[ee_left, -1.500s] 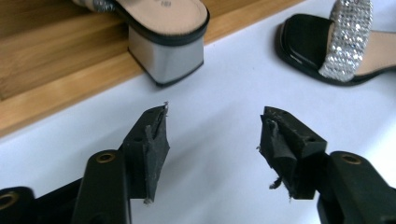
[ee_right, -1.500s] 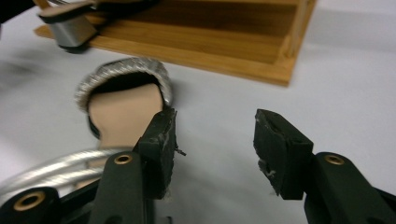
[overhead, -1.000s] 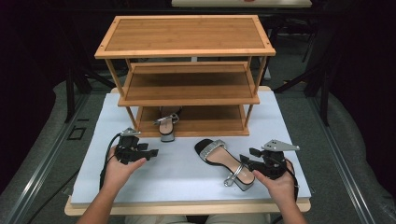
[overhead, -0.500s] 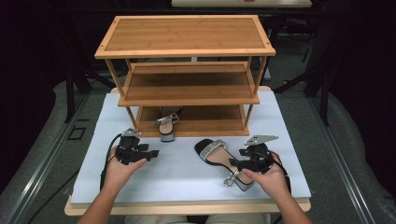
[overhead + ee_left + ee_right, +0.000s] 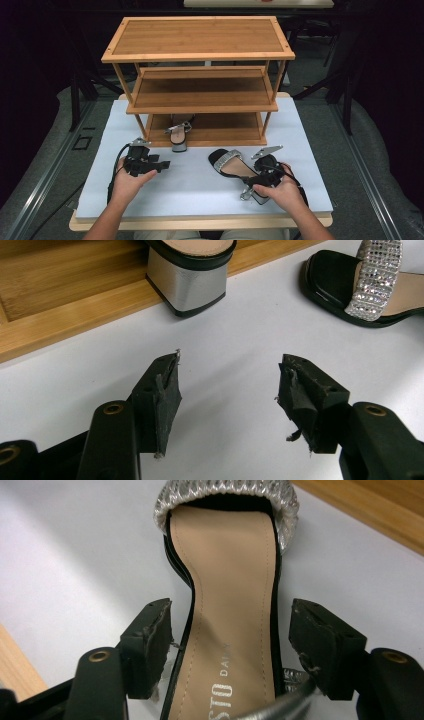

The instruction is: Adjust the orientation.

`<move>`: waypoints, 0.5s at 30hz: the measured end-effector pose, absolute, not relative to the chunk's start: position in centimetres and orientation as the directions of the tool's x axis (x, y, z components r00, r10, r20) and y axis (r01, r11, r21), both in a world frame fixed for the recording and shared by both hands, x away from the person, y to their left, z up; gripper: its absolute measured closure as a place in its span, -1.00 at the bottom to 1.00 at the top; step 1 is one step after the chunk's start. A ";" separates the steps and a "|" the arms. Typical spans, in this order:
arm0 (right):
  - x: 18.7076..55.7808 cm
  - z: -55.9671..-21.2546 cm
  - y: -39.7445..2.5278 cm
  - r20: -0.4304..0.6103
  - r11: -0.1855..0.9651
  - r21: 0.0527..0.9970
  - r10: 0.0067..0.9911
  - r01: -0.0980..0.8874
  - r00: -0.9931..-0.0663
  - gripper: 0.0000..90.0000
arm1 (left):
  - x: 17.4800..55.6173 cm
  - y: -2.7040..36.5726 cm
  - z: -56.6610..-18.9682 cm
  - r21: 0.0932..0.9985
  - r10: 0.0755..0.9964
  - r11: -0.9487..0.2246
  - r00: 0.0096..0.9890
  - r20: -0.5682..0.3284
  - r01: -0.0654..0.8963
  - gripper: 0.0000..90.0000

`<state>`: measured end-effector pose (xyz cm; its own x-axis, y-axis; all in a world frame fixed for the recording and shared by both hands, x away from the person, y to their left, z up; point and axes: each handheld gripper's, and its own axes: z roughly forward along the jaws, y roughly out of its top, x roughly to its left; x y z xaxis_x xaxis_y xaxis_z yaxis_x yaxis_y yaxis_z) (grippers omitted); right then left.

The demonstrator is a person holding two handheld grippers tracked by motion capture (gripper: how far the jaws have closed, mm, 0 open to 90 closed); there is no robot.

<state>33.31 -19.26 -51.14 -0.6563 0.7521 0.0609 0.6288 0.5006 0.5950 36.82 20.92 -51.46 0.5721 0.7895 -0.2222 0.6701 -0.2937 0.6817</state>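
Note:
A black sandal with a glittery silver strap [image 5: 235, 167] [image 5: 230, 610] [image 5: 367, 282] lies on the white table [image 5: 200, 185] at the front right. My right gripper [image 5: 254, 179] [image 5: 230, 630] stands open over its heel end, one jaw on each side of the tan insole, without squeezing it. A matching sandal [image 5: 179, 134] with a silver block heel [image 5: 187, 282] rests on the lowest board of the wooden shoe rack [image 5: 200, 90], its heel overhanging the front edge. My left gripper [image 5: 161, 164] [image 5: 227, 390] is open at the front left with nothing between its jaws.
The three-tier bamboo rack stands at the back of the table; its top [image 5: 200, 37] and middle shelf [image 5: 200, 92] are bare. The table's front edge [image 5: 200, 220] runs just before the person's forearms. Dark floor surrounds the table.
My right gripper has moved left and forward over the sandal's heel end, so its jaws now straddle the insole. The left gripper has stayed still.

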 end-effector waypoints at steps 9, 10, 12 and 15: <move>34.1 -51.5 -18.4 0.036 0.541 0.533 0.754 0.651 -0.656 -0.13 | 36.9 20.9 -51.6 0.679 0.791 -0.298 0.572 -0.218 0.671 -0.08; 34.3 -51.4 -18.3 0.043 0.543 0.527 0.752 0.654 -0.658 -0.12 | 36.9 20.9 -51.6 0.679 0.791 -0.298 0.572 -0.218 0.671 -0.08; 34.5 -51.3 -18.2 0.049 0.551 0.515 0.746 0.657 -0.664 -0.12 | 36.9 20.9 -51.6 0.680 0.791 -0.297 0.572 -0.219 0.671 -0.08; 34.6 -51.2 -18.1 0.036 0.564 0.501 0.744 0.656 -0.667 -0.11 | 37.0 21.0 -51.5 0.681 0.791 -0.294 0.571 -0.221 0.671 -0.08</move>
